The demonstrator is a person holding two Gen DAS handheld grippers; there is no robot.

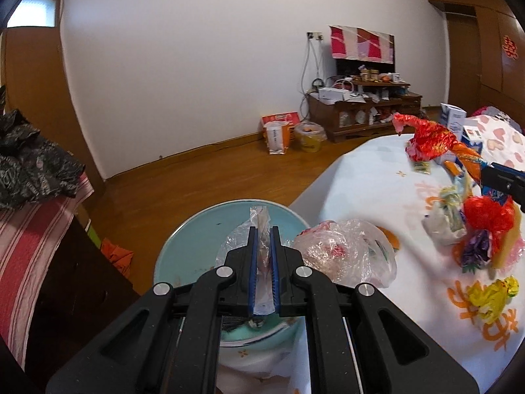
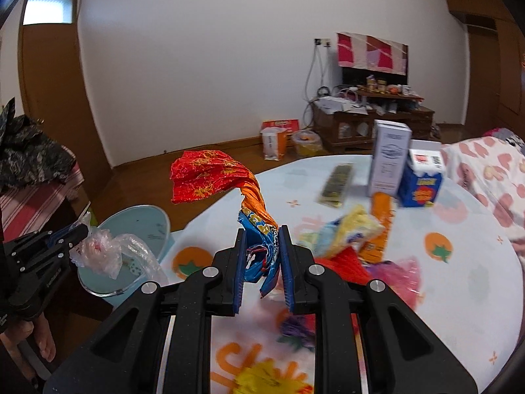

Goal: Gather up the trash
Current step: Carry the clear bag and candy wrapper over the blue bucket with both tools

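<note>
The left gripper (image 1: 263, 229) has its fingers (image 1: 252, 256) pinched narrow on a clear plastic bag (image 1: 262, 220), holding it right over the light blue bin (image 1: 183, 246) that sits just off the edge of the bench (image 1: 377, 184). From the right wrist view the same bag (image 2: 101, 249) hangs crumpled off the left gripper (image 2: 77, 231), above the bin's (image 2: 147, 223) open mouth.

The right gripper (image 2: 262, 256) has its fingers (image 2: 284, 262) closed snug on a long twisted wrapper (image 2: 210, 177), blue at the pinched end, then orange, then fanning out red at the top. It's lifted up off the bench (image 2: 459, 279), a bit to the right of the bin.

More trash is lying on the bench past the bin: another crumpled clear bag (image 1: 347, 249) just beside the bin's rim, a red and purple pile (image 1: 485, 229) farther right, and a yellow wrapper (image 1: 492, 298) near that. Farther back from the bin there's a tall white carton (image 2: 388, 161) standing upright, with a small blue box (image 2: 421, 180) just beside it and a dark flat packet (image 2: 338, 180) lying to its left. It's all a bit blurry.
</note>
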